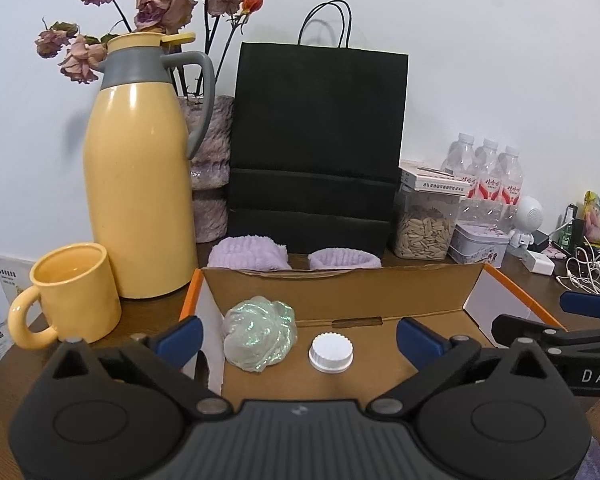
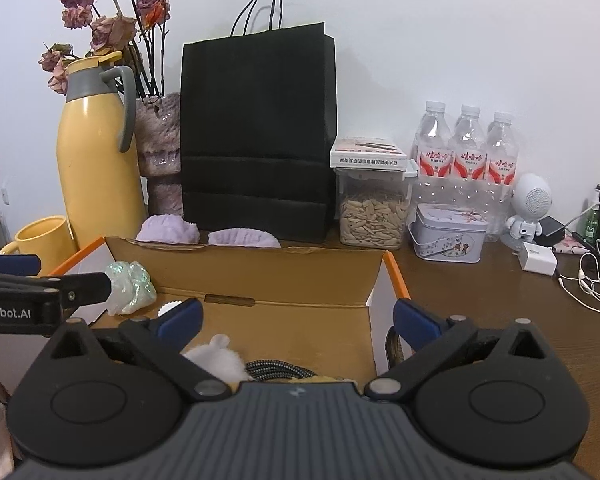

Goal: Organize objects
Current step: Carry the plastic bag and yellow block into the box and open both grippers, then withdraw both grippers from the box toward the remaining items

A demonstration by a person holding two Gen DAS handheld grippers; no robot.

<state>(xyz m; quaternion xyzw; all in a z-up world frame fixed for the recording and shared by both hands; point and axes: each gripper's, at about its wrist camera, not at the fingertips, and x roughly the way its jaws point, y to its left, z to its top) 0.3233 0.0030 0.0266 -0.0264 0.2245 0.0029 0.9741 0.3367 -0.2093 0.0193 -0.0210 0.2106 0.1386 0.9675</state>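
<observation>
An open cardboard box (image 1: pixel 340 284) with orange edges sits in front of me; it also shows in the right wrist view (image 2: pixel 260 276). Inside lie an iridescent crumpled bundle (image 1: pixel 260 334) and a white ridged cap (image 1: pixel 331 352). The bundle also shows in the right wrist view (image 2: pixel 130 286). My left gripper (image 1: pixel 300 336) is open and empty, hovering over the box's near left part. My right gripper (image 2: pixel 296 320) is open and empty over the box's near right part, above a white fluffy thing (image 2: pixel 218 356) and a braided cable (image 2: pixel 276 370).
A yellow jug (image 1: pixel 140 184), yellow mug (image 1: pixel 72 296), vase of dried roses (image 1: pixel 212 168), black paper bag (image 1: pixel 316 148) and two lilac cloths (image 1: pixel 252 254) stand behind the box. Seed jar (image 2: pixel 372 216), tin (image 2: pixel 448 236), water bottles (image 2: pixel 464 148), charger and cables (image 2: pixel 592 276) at right.
</observation>
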